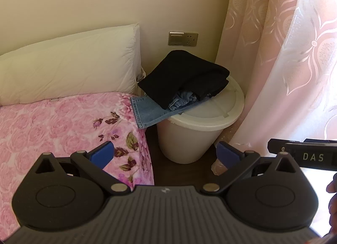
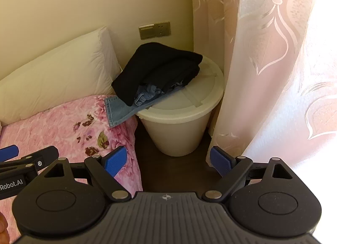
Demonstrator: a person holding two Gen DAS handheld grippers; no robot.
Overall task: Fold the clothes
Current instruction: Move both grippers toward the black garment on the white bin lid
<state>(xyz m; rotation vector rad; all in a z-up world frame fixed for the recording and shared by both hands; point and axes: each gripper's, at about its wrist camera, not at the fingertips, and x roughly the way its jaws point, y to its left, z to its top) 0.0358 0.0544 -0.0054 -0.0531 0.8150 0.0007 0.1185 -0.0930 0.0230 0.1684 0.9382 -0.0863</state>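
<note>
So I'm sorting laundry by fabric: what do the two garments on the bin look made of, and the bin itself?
Blue garment: denim, by its faded weave and stitched hem. Black garment: soft matte fabric, maybe knit or fleece; weave unclear. Bin: smooth cream plastic, probably, with a moulded lid.

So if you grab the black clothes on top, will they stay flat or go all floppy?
Probably floppy: the black clothes are soft folded cloth and sag over the bin edge. Lifted from one spot, the layers would likely fall open. The jeans underneath may drag along, since the pile rests on them.
</note>
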